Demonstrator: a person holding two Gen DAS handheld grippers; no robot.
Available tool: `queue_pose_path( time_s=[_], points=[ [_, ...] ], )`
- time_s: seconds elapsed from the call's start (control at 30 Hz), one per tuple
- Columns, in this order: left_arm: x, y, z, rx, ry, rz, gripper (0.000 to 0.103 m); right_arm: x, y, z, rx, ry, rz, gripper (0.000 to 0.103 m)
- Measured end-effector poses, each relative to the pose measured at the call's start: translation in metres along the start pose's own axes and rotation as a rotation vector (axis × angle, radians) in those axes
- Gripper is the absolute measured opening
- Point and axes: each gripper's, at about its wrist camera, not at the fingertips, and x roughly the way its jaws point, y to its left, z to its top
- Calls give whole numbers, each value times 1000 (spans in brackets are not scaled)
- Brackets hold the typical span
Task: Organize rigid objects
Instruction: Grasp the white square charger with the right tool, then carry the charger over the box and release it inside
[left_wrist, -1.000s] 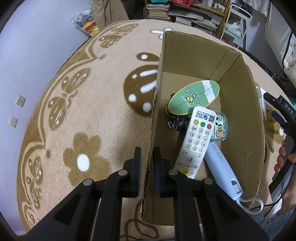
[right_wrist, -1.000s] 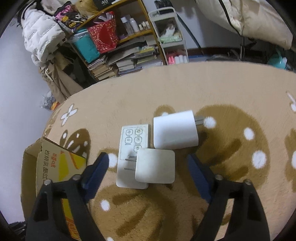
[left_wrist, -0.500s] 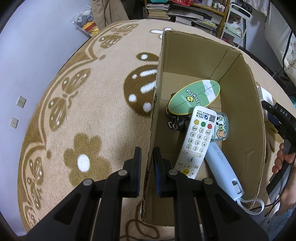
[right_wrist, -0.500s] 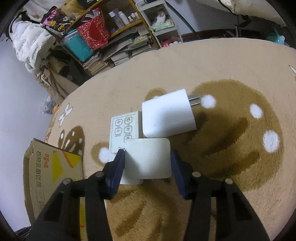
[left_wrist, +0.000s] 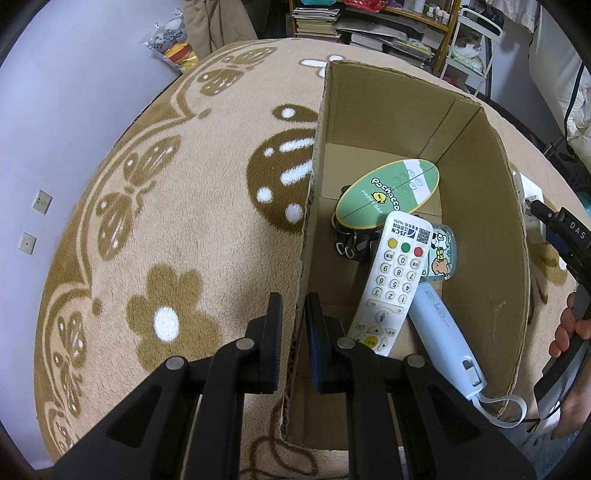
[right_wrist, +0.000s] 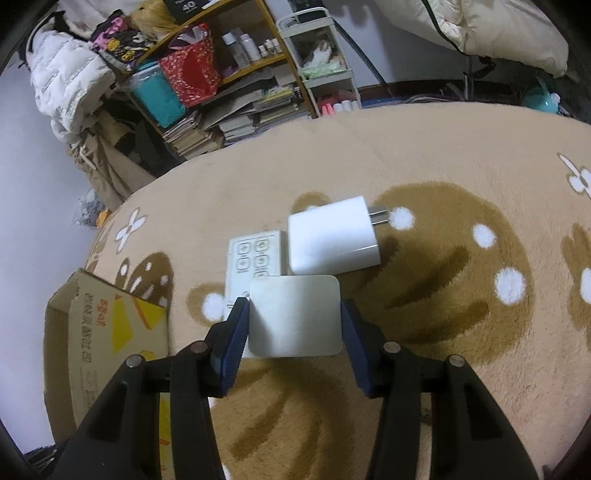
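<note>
Left hand-held gripper (left_wrist: 293, 321) was clamped on the near-left wall of the cardboard box (left_wrist: 476, 206). Right hand-held gripper (right_wrist: 293, 321), jaws just closed, gripped the square charger (right_wrist: 294, 315) on the carpet (right_wrist: 443, 158), overlapping a small remote (right_wrist: 251, 254) beside a plug adapter (right_wrist: 330, 236).

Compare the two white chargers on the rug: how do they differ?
The near charger sits between the right gripper pads, gripped; the far charger lies free on the rug. The far one shows its prongs; the near one's are hidden. Both are white, boxy and rounded.
</note>
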Motion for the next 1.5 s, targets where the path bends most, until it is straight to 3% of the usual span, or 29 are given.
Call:
queue_pose_path(
  time_s=[0.23, 0.73, 1.2, 1.33, 1.5],
  points=[
    [0, 0, 0, -2, 0, -1, 13, -11, 22, -7, -60, -15, 24, 53],
    [0, 0, -1, -1, 1, -1, 13, -74, 105, -16, -256, -134, 187, 53],
    [0, 0, -1, -3, 1, -3, 13, -87, 151, -40, -390, -103, 295, 53],
    [0, 0, -1, -3, 1, -2, 13, -84, 159, -48, -435, -107, 262, 53],
    [0, 0, -1, -3, 1, -3, 13, -79, 161, -51, -435, -80, 299, 53]
  ],
)
